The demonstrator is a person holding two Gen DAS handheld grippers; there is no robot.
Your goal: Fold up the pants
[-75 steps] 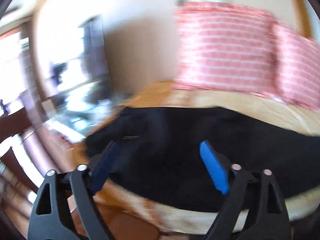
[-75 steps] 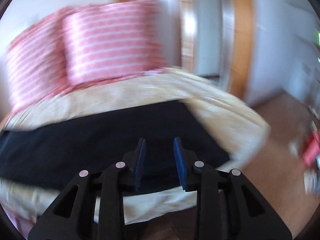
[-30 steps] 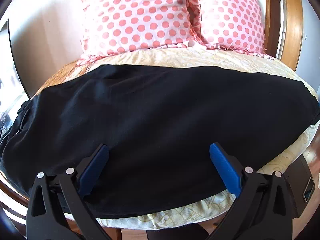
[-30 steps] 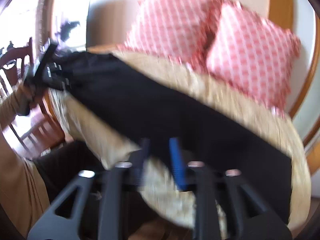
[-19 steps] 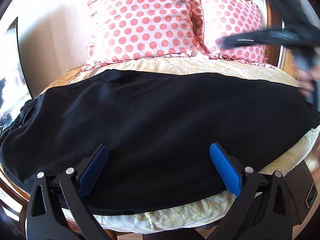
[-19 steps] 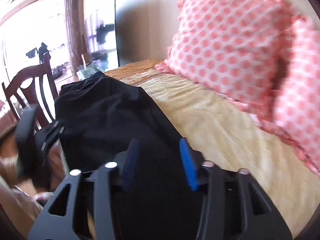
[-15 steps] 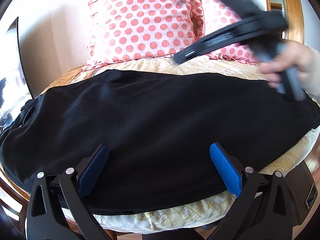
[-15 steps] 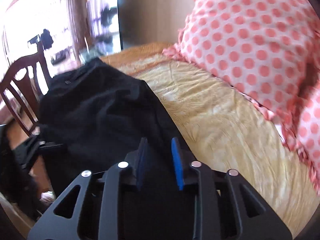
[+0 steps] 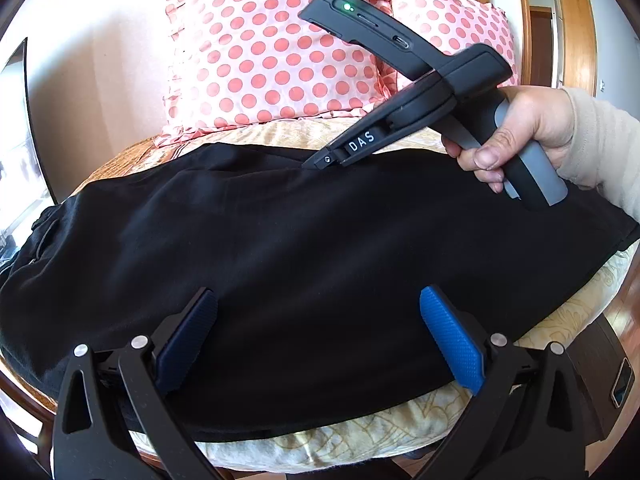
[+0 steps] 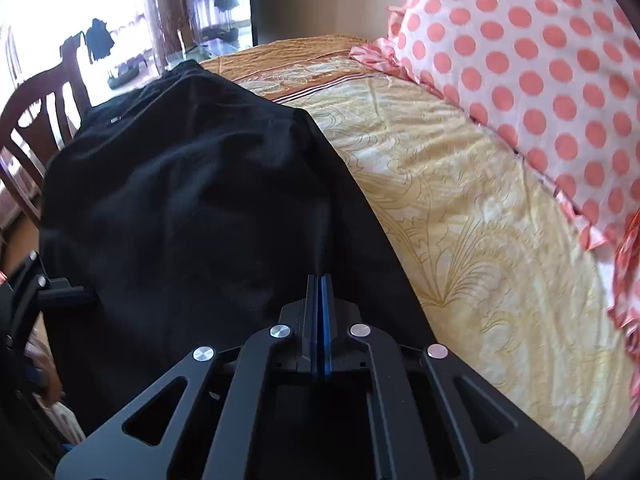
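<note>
I have the pants (image 9: 304, 248) spread across the bed (image 10: 460, 200). My right claw (image 10: 319, 284) is pinched on their far edge; my left claw (image 9: 316, 328) hovers apart near the front hem. Next I judge: lift and fold over.

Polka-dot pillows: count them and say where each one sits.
2. One pillow stands at the head of the bed, behind the black pants. The second pillow stands to its right, partly hidden by the right gripper. Others may be out of view.
</note>
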